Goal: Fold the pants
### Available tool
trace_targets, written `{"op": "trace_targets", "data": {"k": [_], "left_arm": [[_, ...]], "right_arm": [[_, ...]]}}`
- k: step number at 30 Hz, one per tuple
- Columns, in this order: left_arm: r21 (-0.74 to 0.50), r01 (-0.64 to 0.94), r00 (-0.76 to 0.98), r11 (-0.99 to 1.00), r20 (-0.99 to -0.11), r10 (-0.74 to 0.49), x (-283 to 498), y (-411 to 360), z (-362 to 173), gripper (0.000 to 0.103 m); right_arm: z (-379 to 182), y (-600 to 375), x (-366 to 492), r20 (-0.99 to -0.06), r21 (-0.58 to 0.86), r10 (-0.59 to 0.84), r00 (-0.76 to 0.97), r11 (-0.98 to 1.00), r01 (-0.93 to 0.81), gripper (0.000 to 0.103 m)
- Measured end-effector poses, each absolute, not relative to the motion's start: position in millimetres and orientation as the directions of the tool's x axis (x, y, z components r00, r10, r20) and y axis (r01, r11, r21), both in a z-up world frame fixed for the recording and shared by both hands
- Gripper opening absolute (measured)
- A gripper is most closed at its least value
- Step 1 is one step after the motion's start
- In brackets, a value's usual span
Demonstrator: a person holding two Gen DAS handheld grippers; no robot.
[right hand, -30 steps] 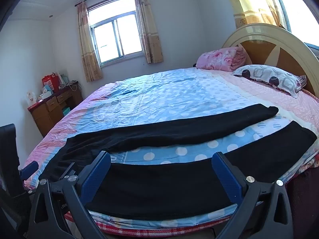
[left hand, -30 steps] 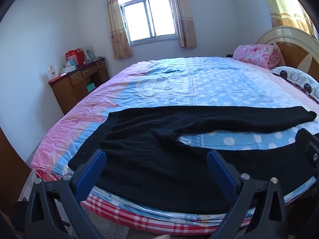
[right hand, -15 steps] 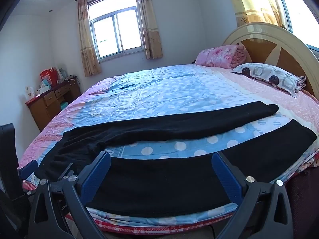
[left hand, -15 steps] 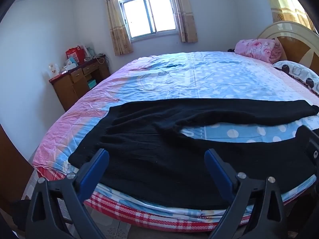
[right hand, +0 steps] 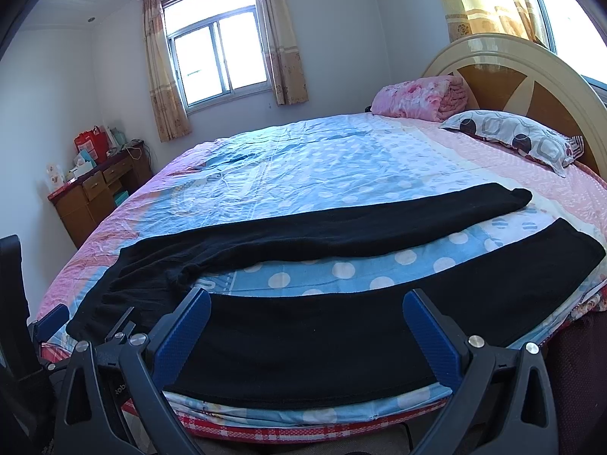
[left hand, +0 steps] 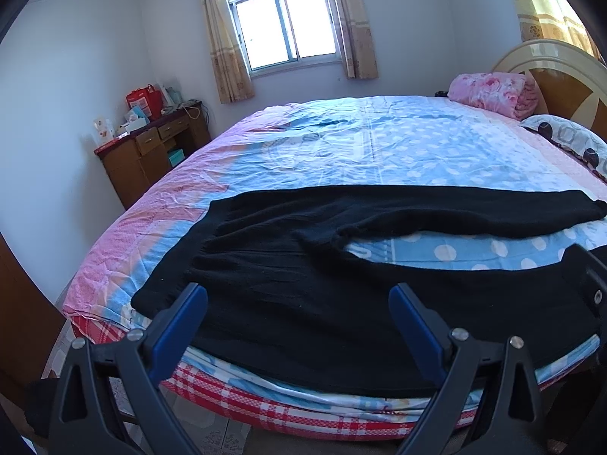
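Black pants [left hand: 288, 288] lie flat on the bed, waist at the left, two legs spread apart and running to the right; they also show in the right wrist view [right hand: 303, 333]. My left gripper [left hand: 297, 305] is open and empty, hovering at the near bed edge over the waist and seat part. My right gripper [right hand: 306, 313] is open and empty over the near leg. The far leg [right hand: 379, 223] lies further in, with blue sheet between the legs.
The bed [left hand: 360, 144] has a blue and pink dotted sheet. A folded pink blanket [right hand: 417, 98] and a pillow [right hand: 519, 140] lie by the headboard [right hand: 531, 76]. A wooden desk [left hand: 151, 151] stands against the left wall below a window.
Both grippers have drifted slightly closer to the bed and a little upward in view. The pants have not moved. Both grippers stay open.
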State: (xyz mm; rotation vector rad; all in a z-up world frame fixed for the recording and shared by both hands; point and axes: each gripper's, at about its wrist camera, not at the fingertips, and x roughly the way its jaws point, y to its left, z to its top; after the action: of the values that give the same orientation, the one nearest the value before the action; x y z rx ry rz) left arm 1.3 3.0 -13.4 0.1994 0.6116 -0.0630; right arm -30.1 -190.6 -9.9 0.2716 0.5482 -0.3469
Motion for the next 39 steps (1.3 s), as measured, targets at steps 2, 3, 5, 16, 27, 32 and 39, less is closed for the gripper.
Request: {"op": "trace_targets", "data": {"k": [2, 3, 5, 16, 27, 32, 39], "left_arm": [[0.169, 0.117, 0.818, 0.979, -0.575, 0.002, 1.1, 2.8, -13.5, 0.099], [0.168, 0.117, 0.818, 0.979, -0.575, 0.001, 1.1, 2.9, -13.4, 0.099], [0.168, 0.116, 0.817, 0.979, -0.576, 0.002, 1.2, 2.4, -13.5, 0.099], [0.168, 0.117, 0.817, 0.979, -0.576, 0.001, 1.0, 1.6, -14.0, 0.099], [0.169, 0.116, 0.818, 0.979, -0.575, 0.002, 0.3, 0.7, -14.3, 0.099], [0.167, 0.117, 0.816, 0.979, -0.578, 0.001, 0.3, 0.2, -14.8, 0.099], [0.167, 0.117, 0.816, 0.979, -0.578, 0.001, 0.4, 0.2, -14.7, 0.099]], "right_arm": [[-10.7, -190.7, -29.5, -0.553, 0.159, -0.246, 0.796, 0.907, 0.391, 0.102], [-10.1, -190.8, -30.0, -0.553, 0.159, -0.246, 0.796, 0.906, 0.392, 0.102], [-10.0, -190.7, -30.4, -0.55, 0.16, -0.249, 0.797, 0.905, 0.394, 0.102], [-11.5, -191.9, -28.8, -0.559, 0.165, -0.243, 0.793, 0.904, 0.393, 0.102], [-13.8, -190.0, -27.9, -0.566, 0.166, -0.239, 0.789, 0.905, 0.393, 0.102], [-14.2, -190.0, -27.6, -0.569, 0.166, -0.239, 0.787, 0.904, 0.395, 0.102], [-15.6, -189.2, -26.9, -0.576, 0.167, -0.234, 0.783, 0.904, 0.393, 0.102]]}}
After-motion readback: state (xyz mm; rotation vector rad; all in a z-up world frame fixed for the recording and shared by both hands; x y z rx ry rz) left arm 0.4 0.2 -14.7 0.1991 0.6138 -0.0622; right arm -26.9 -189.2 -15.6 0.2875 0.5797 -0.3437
